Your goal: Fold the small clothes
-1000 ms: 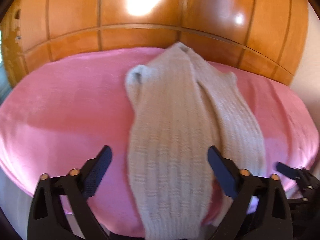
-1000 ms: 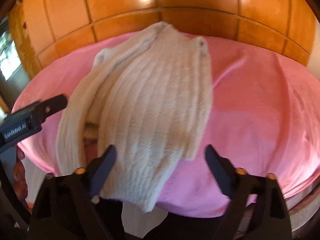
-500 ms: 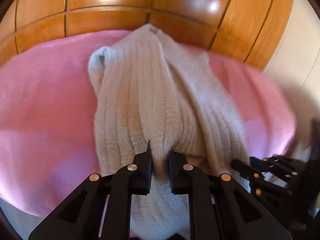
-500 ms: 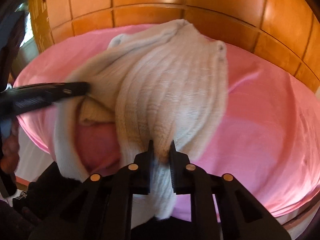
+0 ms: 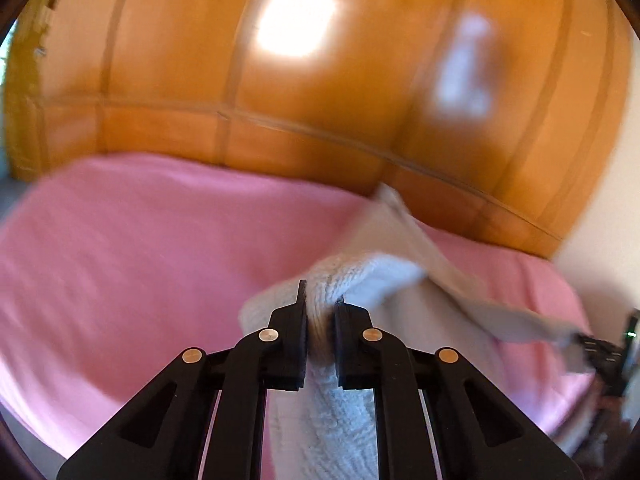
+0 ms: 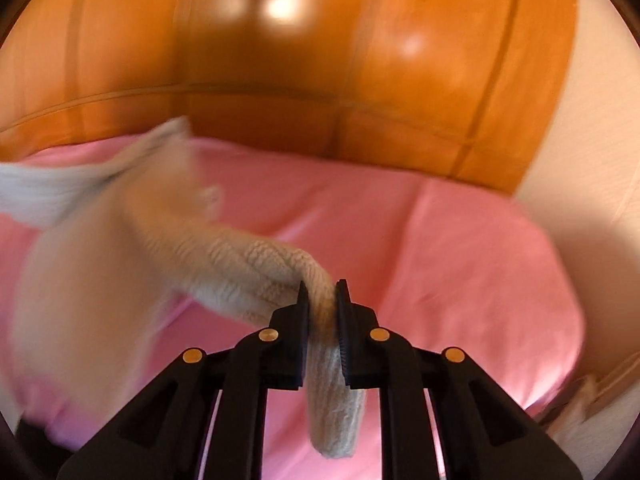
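A cream knitted sweater (image 5: pixel 404 280) lies partly lifted over the pink bed cover (image 5: pixel 140 248). My left gripper (image 5: pixel 321 300) is shut on one edge of the sweater, knit bunched between its jaws. My right gripper (image 6: pixel 321 294) is shut on another edge of the sweater (image 6: pixel 248 272), with a short end hanging below the jaws. The cloth stretches between the two grippers; both views are motion-blurred. The right gripper shows at the right edge of the left wrist view (image 5: pixel 600 350).
A glossy wooden panelled headboard (image 5: pixel 320 80) stands behind the bed. A pale wall (image 6: pixel 592 160) is at the right. The pink cover (image 6: pixel 460 260) spreads around the sweater on both sides.
Both grippers, open a second ago, closed on the sweater's near edge and have since lifted it and moved apart, pulling the cloth up off the cover.
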{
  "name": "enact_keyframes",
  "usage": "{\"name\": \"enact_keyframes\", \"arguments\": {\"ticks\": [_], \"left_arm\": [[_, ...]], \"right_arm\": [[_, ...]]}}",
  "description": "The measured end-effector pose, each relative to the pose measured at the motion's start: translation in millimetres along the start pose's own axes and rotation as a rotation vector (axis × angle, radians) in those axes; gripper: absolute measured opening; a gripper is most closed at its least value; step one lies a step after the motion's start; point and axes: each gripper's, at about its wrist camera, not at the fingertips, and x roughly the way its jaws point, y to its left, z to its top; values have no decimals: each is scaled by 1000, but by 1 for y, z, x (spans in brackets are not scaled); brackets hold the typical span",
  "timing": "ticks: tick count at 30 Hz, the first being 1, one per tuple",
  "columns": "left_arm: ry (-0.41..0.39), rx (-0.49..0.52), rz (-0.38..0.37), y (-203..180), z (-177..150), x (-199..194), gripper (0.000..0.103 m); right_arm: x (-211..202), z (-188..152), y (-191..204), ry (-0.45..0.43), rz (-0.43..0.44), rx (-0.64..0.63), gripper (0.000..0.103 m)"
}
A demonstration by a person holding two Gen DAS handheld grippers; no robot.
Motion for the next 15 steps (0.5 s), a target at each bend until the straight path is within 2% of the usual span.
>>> {"name": "enact_keyframes", "arguments": {"ticks": [5,6,7,8,9,10,11,12,13,14,15], "left_arm": [[-37,-50,289,51,74,42,9],[-40,-52,325,59,83,51,9],[-41,-47,392,67,95,63,9],[-29,-63,463,76,103,76,10],[0,-79,486,84,108,87,11],[29,-78,505,89,110,98,15],[49,-78,546,92,109,106,28],[59,-88,588,95,105,109,49],[49,-108,597,96,97,106,58],[31,-122,569,96,88,102,64],[32,-132,543,94,80,100,64]], "right_arm": [[82,55,-62,85,-151,126,11],[100,64,-72,109,-173,155,11],[113,67,-80,126,-182,174,11],[129,74,-85,147,-205,181,12],[139,78,-87,160,-222,184,13],[153,82,-90,183,-235,204,23],[162,83,-93,200,-226,232,37],[167,83,-94,201,-222,249,48],[166,82,-94,196,-232,250,62],[163,78,-92,187,-231,244,64],[158,71,-86,184,-197,238,65]]}}
